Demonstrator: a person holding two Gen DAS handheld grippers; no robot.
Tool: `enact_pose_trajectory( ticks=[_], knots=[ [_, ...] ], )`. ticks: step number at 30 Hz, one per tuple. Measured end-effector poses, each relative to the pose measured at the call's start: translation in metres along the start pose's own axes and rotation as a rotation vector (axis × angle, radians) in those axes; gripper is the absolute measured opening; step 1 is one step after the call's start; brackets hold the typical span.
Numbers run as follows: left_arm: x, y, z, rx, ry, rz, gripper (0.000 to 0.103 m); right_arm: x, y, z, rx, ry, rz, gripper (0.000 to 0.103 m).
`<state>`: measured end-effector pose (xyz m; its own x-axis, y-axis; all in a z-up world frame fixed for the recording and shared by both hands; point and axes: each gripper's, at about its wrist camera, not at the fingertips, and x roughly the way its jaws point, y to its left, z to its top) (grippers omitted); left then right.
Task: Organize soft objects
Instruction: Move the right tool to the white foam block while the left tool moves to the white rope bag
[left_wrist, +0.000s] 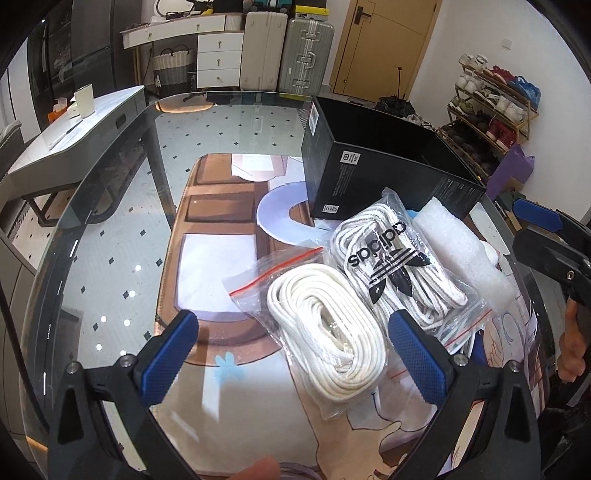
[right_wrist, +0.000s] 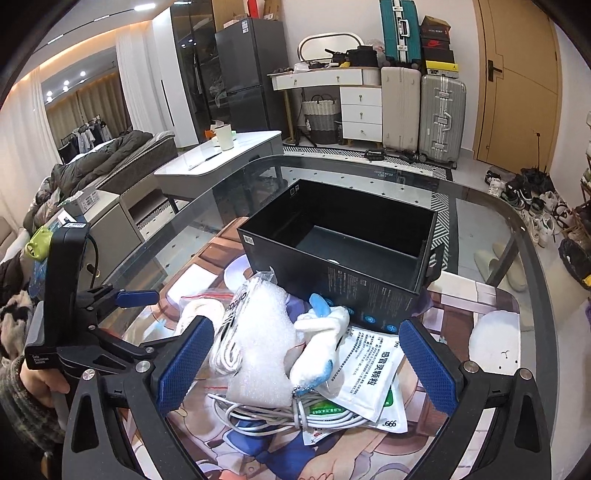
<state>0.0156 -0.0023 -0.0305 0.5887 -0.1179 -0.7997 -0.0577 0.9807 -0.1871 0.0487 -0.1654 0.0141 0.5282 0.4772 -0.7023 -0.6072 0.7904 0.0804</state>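
Note:
A clear zip bag of coiled white rope (left_wrist: 325, 332) lies on the printed mat, between the blue pads of my open left gripper (left_wrist: 295, 354), which hovers just above it. Beside it lies an Adidas bag of striped laces (left_wrist: 399, 269) (right_wrist: 231, 332) and a white foam sheet (left_wrist: 461, 251) (right_wrist: 262, 347). My open right gripper (right_wrist: 306, 362) hangs over the foam, a small white-and-blue plush toy (right_wrist: 321, 347), a white medicine sachet (right_wrist: 369, 373) and a coiled white cable (right_wrist: 295, 413). The open black box (left_wrist: 369, 173) (right_wrist: 343, 243) stands empty behind the pile.
The glass table (left_wrist: 110, 258) (right_wrist: 480, 206) carries a cartoon mat (left_wrist: 221, 229) (right_wrist: 480, 317). A hand (left_wrist: 572, 343) holds the right gripper at the right edge of the left wrist view. The left gripper's body (right_wrist: 74, 325) stands left of the pile. Suitcases, drawers and a shoe rack line the walls.

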Motion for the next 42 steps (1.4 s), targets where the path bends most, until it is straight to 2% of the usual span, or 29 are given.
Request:
enact_pose_trajectory(
  ticks=[8,15,22,27,36,42],
  knots=[
    [0.008,-0.002,0.000,0.000,0.049,0.020,0.103,0.007,0.013,0.012,-0.073,0.071,-0.004,0.102],
    [0.013,-0.003,0.002,-0.020,0.085,0.023,0.103,0.017,0.021,0.022,-0.114,0.137,0.010,0.089],
    [0.016,-0.003,0.005,-0.022,0.101,0.039,0.103,0.029,0.027,0.025,-0.150,0.206,0.015,0.086],
    [0.019,-0.007,0.005,0.008,0.121,0.066,0.103,0.038,0.032,0.027,-0.162,0.284,0.051,0.079],
    [0.025,-0.014,0.005,0.062,0.167,0.107,0.103,0.048,0.037,0.043,-0.205,0.373,0.037,0.064],
    [0.028,-0.019,0.006,0.084,0.191,0.136,0.103,0.055,0.031,0.044,-0.167,0.423,0.039,0.062]
  ],
)
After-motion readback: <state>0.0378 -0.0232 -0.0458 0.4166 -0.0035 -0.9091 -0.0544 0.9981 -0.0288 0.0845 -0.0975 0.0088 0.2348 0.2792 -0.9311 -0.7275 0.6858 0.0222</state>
